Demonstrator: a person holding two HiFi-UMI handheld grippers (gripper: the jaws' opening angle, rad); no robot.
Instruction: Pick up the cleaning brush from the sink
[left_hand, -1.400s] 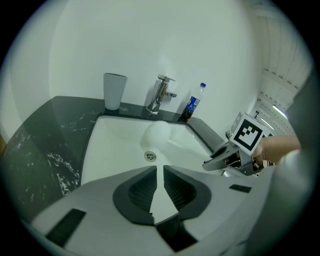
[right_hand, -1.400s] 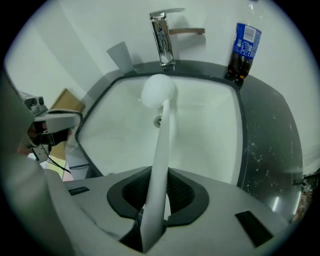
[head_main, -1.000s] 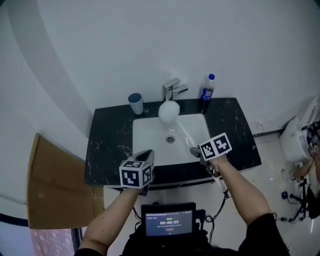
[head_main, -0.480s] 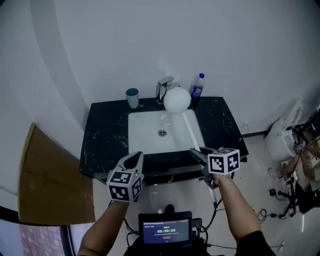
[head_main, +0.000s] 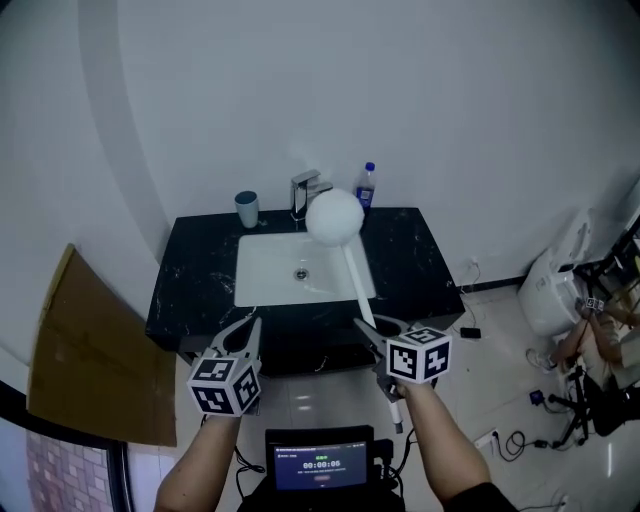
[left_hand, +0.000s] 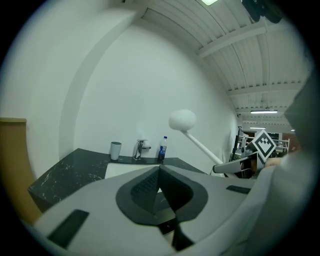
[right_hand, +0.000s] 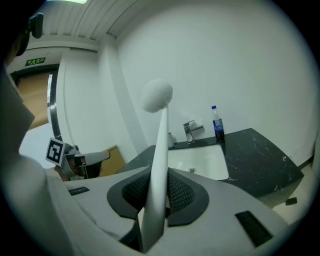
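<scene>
A plain white wall (head_main: 400, 90) rose behind the black marbled bench (head_main: 410, 260). A brown cardboard sheet (head_main: 90, 350) leaned at its left, pale floor tiles (head_main: 490, 380) gleamed below, and the slatted ceiling (left_hand: 235, 45) carried a strip light (left_hand: 263, 111).

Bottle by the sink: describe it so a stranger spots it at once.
Find the black marbled counter with the white sink set in it. Along its back edge stand a cup, a chrome faucet and, right of the faucet, the bottle. It alone has a blue cap, blue label and dark contents.

Washroom corner, white sink (head_main: 268, 272) in black marble counter (head_main: 195, 288), chrome tap (head_main: 303, 190), cup (head_main: 247, 209)
</scene>
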